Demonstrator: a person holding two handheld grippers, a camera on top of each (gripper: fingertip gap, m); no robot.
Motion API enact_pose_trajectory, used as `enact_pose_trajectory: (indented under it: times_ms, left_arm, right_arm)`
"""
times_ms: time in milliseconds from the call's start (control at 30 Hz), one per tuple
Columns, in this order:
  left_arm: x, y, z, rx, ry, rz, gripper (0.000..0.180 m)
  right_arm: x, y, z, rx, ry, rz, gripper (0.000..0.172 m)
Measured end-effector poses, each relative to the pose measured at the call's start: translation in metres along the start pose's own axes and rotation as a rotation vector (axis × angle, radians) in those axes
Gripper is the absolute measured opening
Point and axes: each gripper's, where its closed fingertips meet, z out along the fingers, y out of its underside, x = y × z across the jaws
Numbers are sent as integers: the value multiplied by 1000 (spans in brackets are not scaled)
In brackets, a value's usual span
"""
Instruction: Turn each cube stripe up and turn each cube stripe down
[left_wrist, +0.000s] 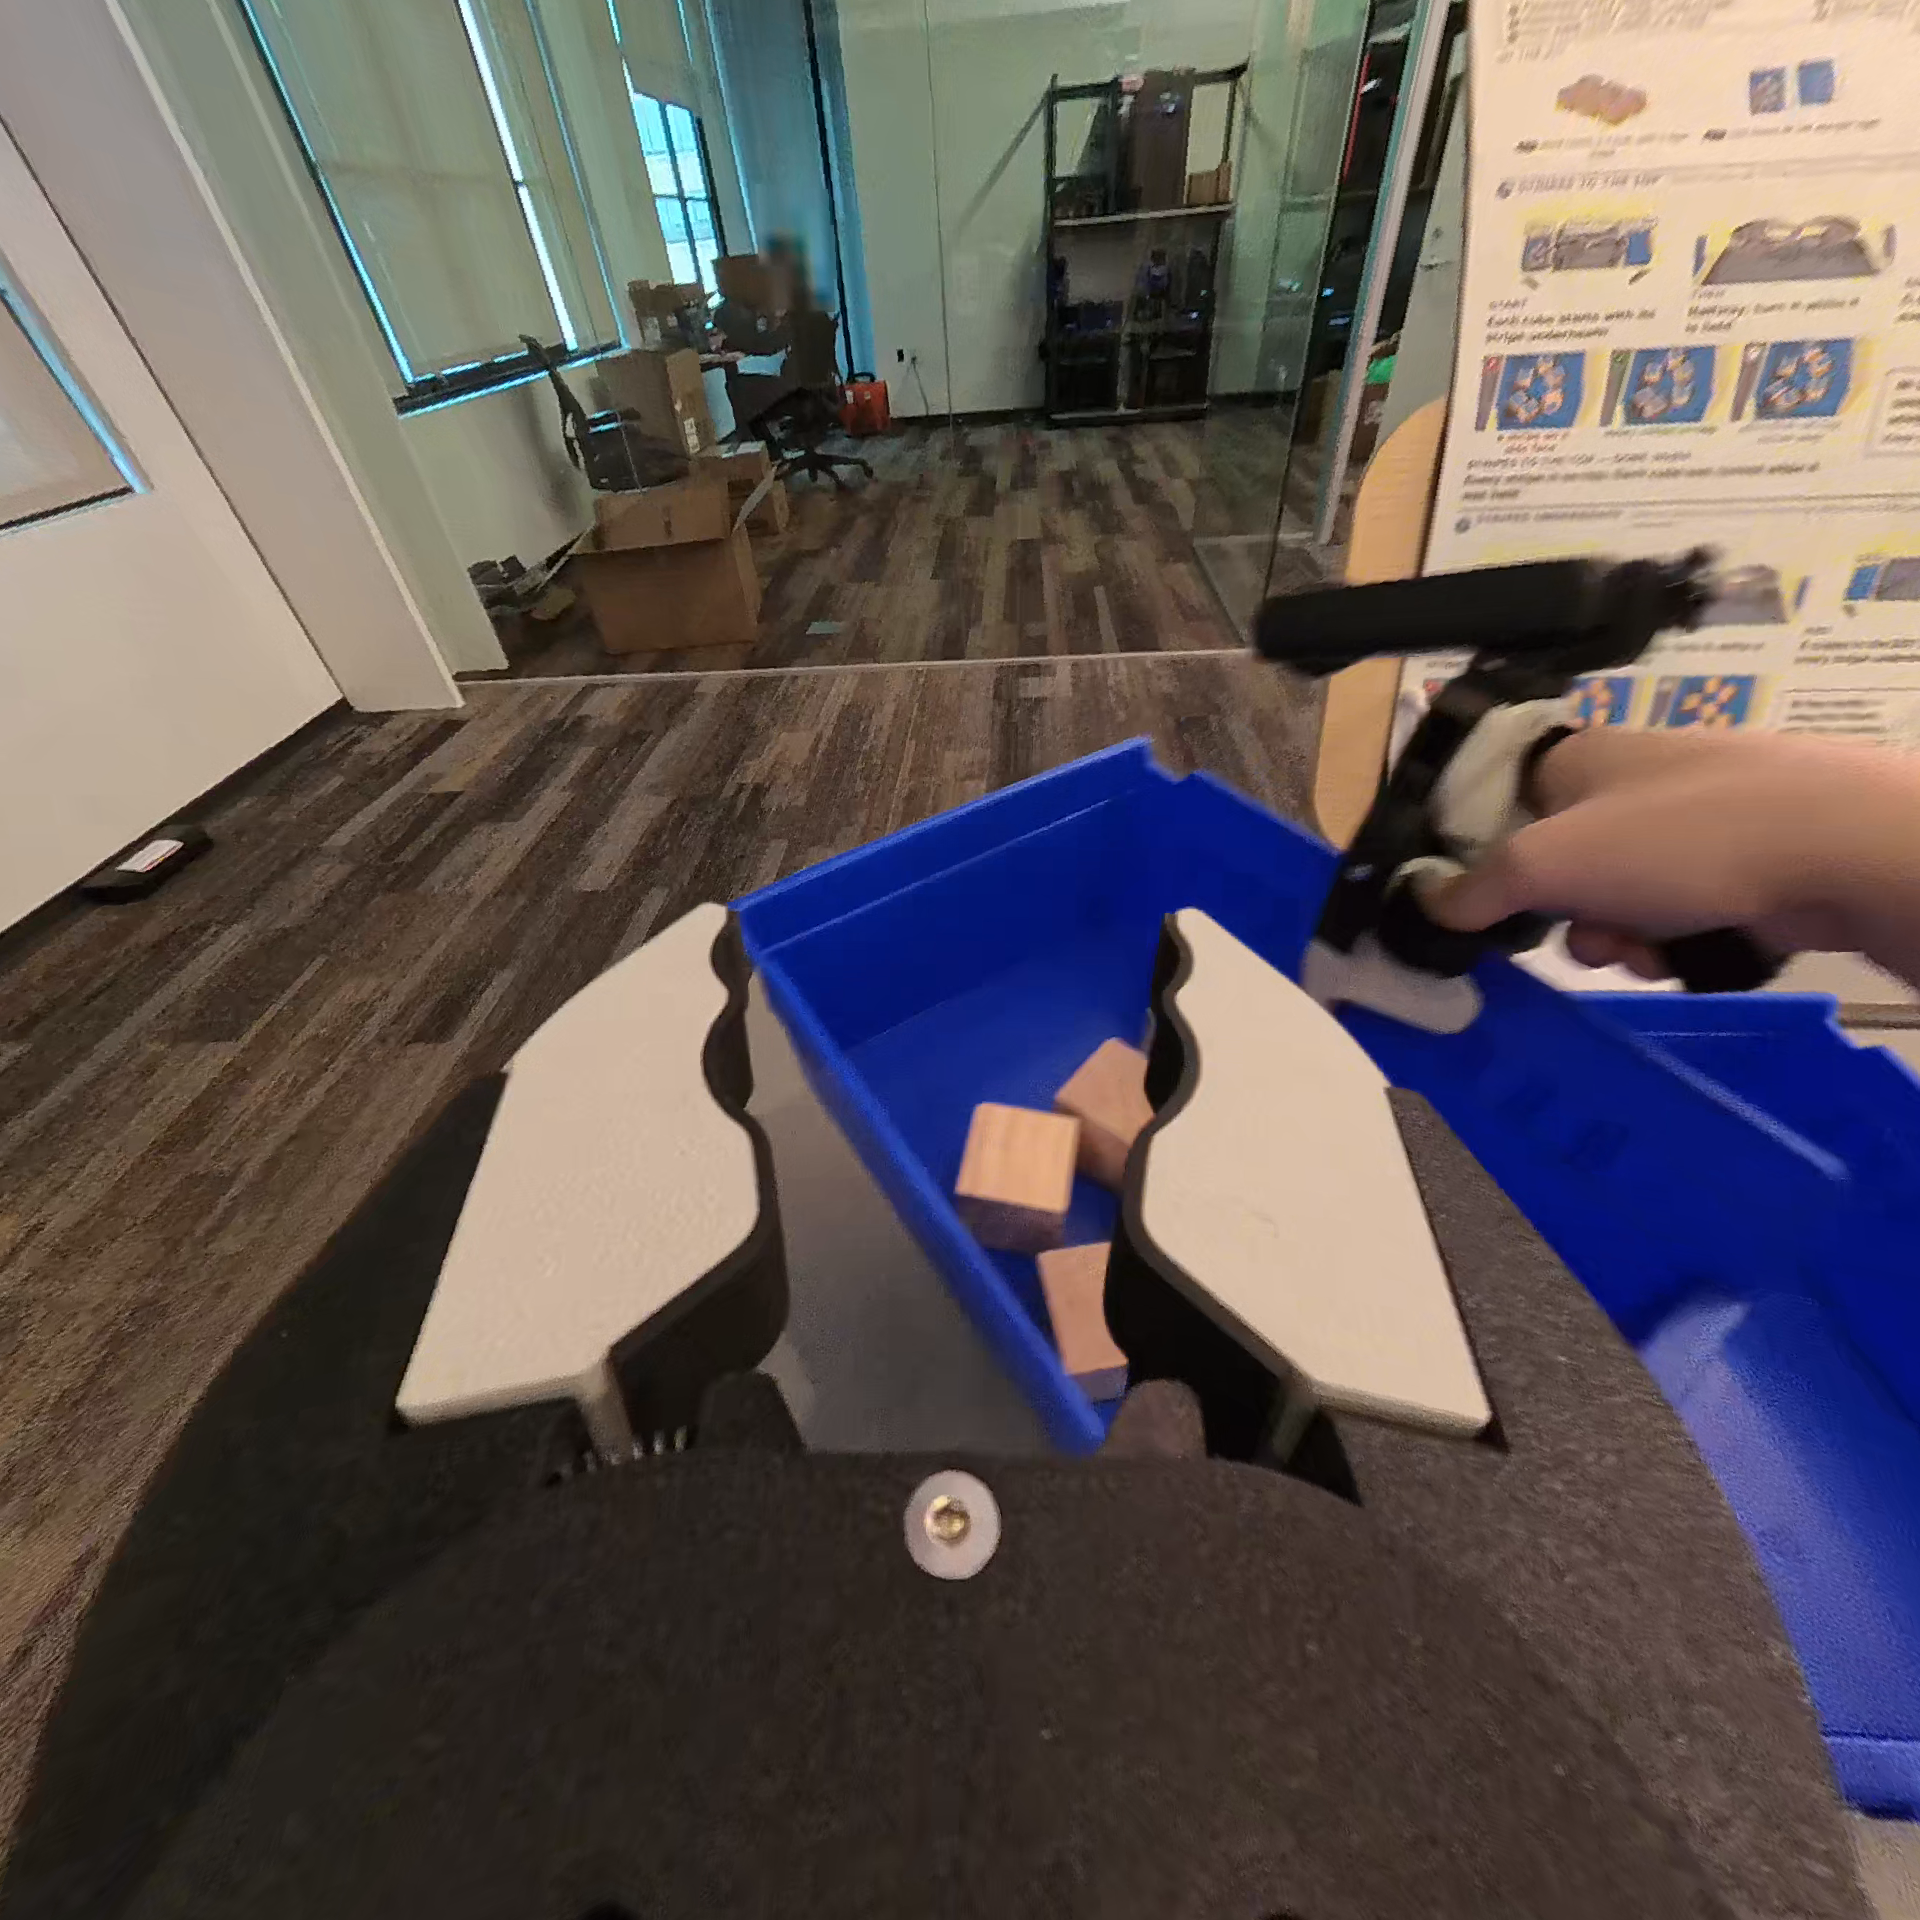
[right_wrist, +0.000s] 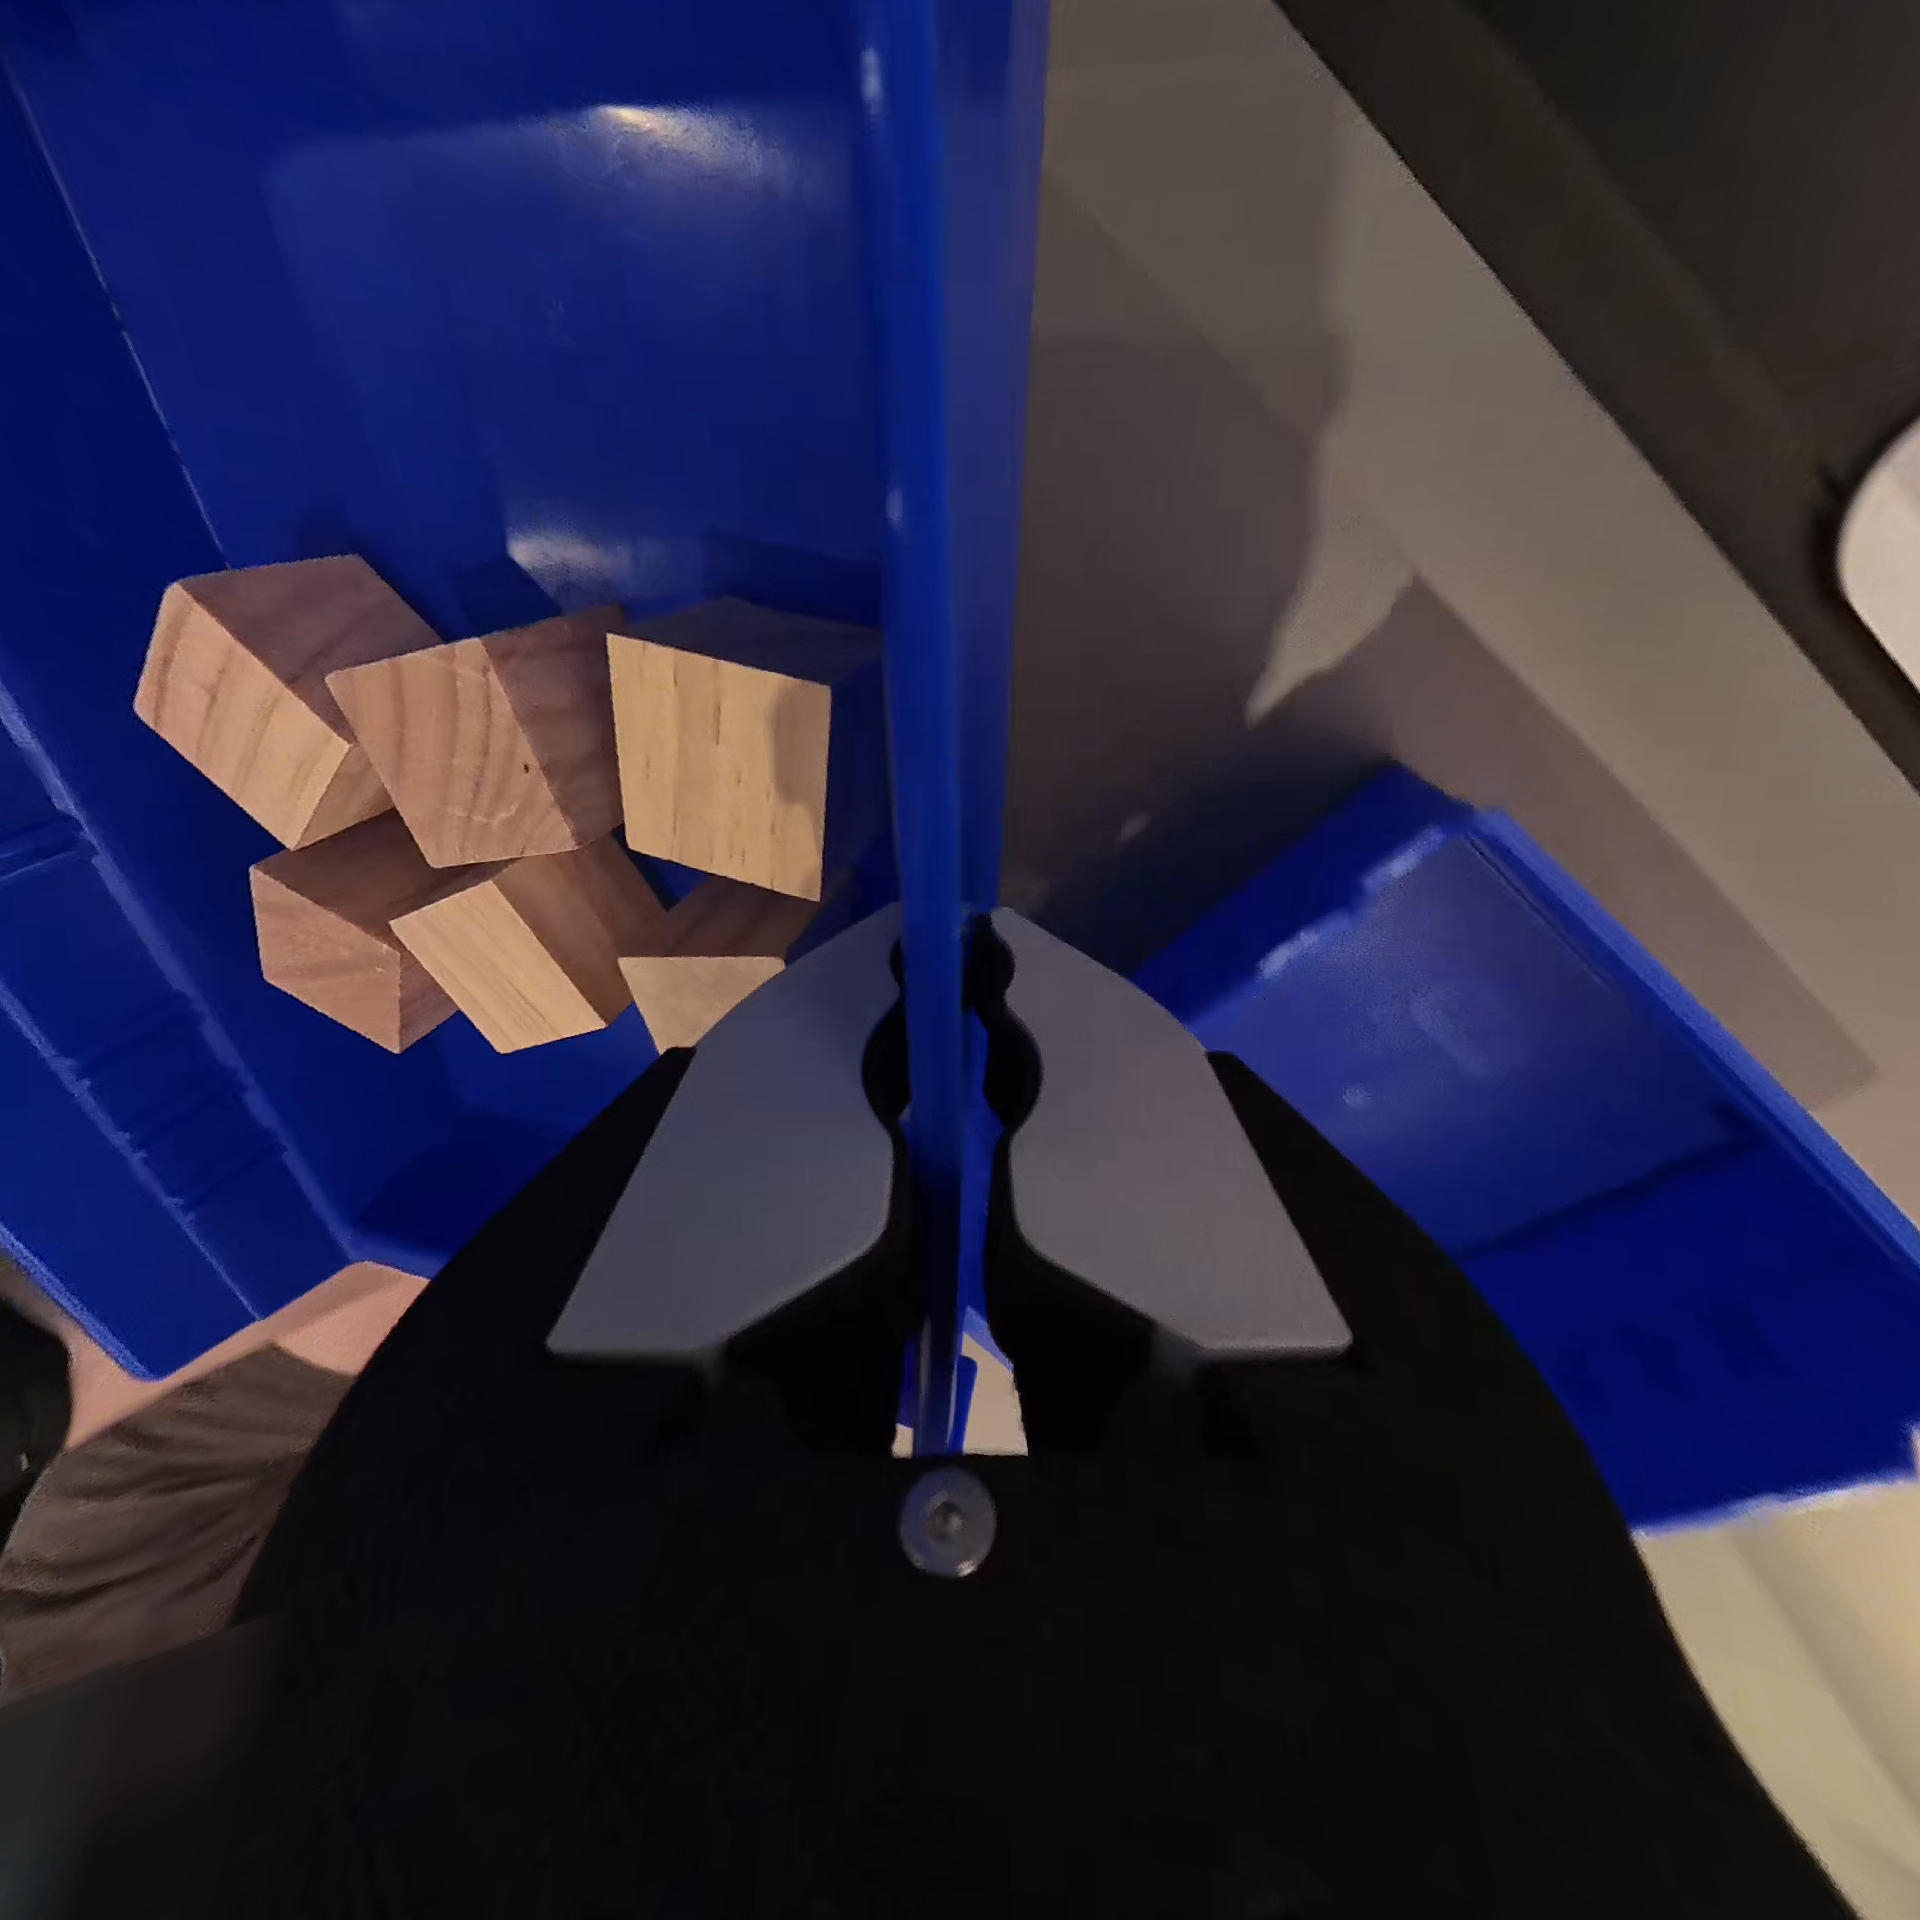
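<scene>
A blue bin (left_wrist: 935, 831) is tilted, with plain wooden cubes (left_wrist: 1016, 1174) lying inside; no stripe shows on them. My left gripper (left_wrist: 948, 925) is open wide. It straddles the bin's left wall, and neither pad presses on it. My right gripper (right_wrist: 943, 925) is shut on the thin blue bin wall (right_wrist: 925, 520). Several wooden cubes (right_wrist: 717, 758) are piled in the bin to its left. In the left wrist view, the right gripper (left_wrist: 1392, 987) shows at the bin's far right rim, held by a hand (left_wrist: 1662, 852).
A second blue bin (left_wrist: 1714, 1195) lies to the right and also shows in the right wrist view (right_wrist: 1455, 1039). It rests on a pale table (right_wrist: 1455, 520). A picture poster (left_wrist: 1683, 312) stands at the back right. The carpeted floor (left_wrist: 416, 935) lies beyond to the left.
</scene>
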Motion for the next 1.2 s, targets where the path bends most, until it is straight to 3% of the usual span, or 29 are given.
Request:
enact_pose_trajectory:
  times_ms: [133,267,533,700,833,900,1000,1100,1200]
  left_arm:
    - [13,-8,-1,46,45,11,71]
    - [31,2,12,-17,85,54,71]
    - [64,15,24,-89,149,156,72]
    - [67,21,28,-125,158,165,75]
    - [66,18,22,-110,167,152,75]
    - [68,18,19,-108,184,146,74]
    - [71,24,19,-145,199,161,75]
    - [76,31,24,-180,207,172,76]
    - [84,37,28,-213,209,185,76]
  right_arm:
    - [-20,-18,30,-12,5,-13,9]
    - [-22,-28,70,27,-11,22,9]
    - [1,-13,126,-7,6,106,10]
    - [3,-25,105,118,39,43,15]
    - [6,-38,10,537,226,-158,37]
    - [20,-8,-44,705,389,-233,42]
    - [82,66,-79,705,601,-168,58]
    - [149,140,-51,491,569,38,65]
    - [195,199,-8,228,585,121,65]
